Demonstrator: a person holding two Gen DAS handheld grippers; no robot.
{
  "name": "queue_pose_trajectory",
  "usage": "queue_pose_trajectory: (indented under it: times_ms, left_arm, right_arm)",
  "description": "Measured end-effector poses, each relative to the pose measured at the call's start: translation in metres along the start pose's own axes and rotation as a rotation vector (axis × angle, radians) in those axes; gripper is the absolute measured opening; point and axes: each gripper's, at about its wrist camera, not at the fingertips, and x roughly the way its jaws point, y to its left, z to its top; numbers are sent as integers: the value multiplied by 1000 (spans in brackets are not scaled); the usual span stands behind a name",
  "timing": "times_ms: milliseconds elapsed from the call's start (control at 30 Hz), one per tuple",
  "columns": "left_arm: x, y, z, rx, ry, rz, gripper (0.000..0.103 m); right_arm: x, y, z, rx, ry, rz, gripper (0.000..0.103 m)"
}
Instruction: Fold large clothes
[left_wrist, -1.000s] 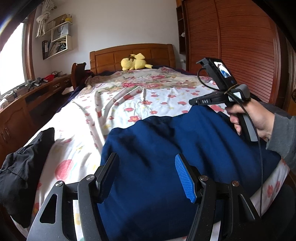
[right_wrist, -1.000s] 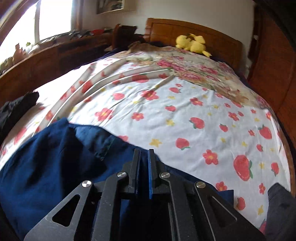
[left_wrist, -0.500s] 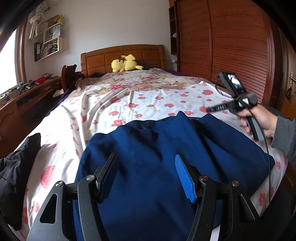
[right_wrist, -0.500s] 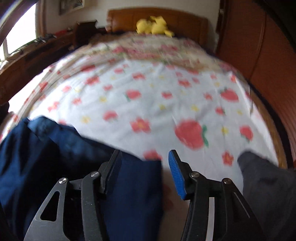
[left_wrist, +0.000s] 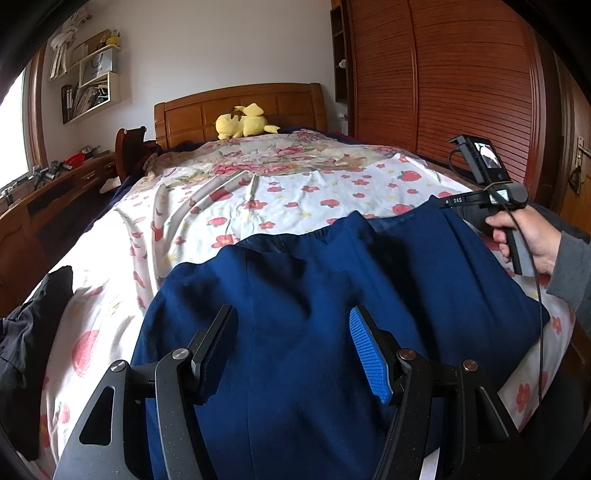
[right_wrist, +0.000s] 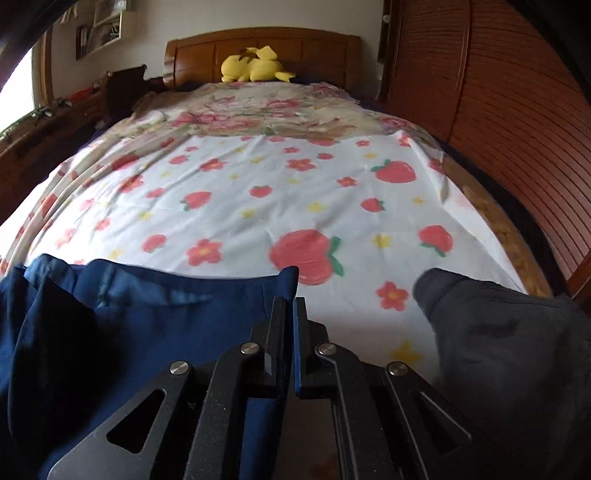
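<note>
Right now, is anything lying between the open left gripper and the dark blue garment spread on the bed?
Nothing visible. The left gripper hangs open directly over the dark blue garment, with only bare blue cloth between and below its fingers. The black clothing lies off to the side.

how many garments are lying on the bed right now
3: a navy blue garment spread at the foot, a black garment bunched at the window-side edge, a dark grey garment at the wardrobe-side corner. More may be hidden.
</note>
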Motion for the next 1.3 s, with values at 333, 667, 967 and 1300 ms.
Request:
queue_pose_trajectory:
  times_ms: [333, 667, 967, 1300]
  left_arm:
    - [-3, -1, -1, 1, -8, -5, 65]
    - [-7, -7, -3, 19, -11, -22, 65]
    - [-14, -20, -13, 40, 9, -43, 65]
    - [-20, -37, -34, 52, 74, -64, 65]
  right_arm:
    - [-62, 8, -36, -116, -77, 61, 47]
    - [-122, 48, -109, -198, -57, 216, 56]
    - [-129, 68, -158, -208, 11, 270, 56]
    - [-116, 67, -184, -186, 22, 279, 56]
